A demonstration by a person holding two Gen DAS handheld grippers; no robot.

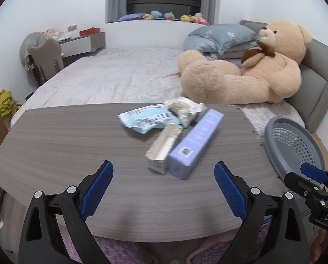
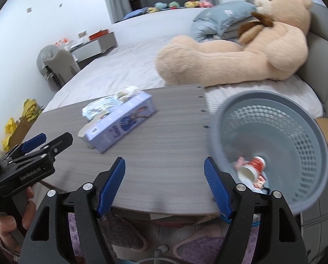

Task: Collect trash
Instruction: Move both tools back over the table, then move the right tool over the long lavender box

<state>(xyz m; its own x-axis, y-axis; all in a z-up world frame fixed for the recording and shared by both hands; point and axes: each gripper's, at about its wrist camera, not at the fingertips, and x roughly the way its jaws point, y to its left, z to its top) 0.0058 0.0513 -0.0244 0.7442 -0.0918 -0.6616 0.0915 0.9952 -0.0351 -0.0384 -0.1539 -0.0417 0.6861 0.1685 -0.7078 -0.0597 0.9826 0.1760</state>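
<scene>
In the left wrist view, the left gripper (image 1: 164,173) hangs over the near edge of the grey wooden table (image 1: 65,136) with its jaws spread and nothing between them; a purple box (image 1: 194,142), an opened cardboard carton (image 1: 162,147) touching it, a light blue wrapper (image 1: 145,118) and crumpled paper (image 1: 185,107) lie together toward the far edge, and the grey basket (image 1: 293,145) stands off the right edge. In the right wrist view, the right gripper (image 2: 165,178) is also spread and empty over the near edge, and a red and white cup (image 2: 253,168) lies inside the basket.

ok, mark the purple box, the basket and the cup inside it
purple box (image 1: 194,143), left wrist view, top face
basket (image 2: 273,94), right wrist view, far rim
cup (image 2: 255,166), right wrist view, red-printed side
</scene>
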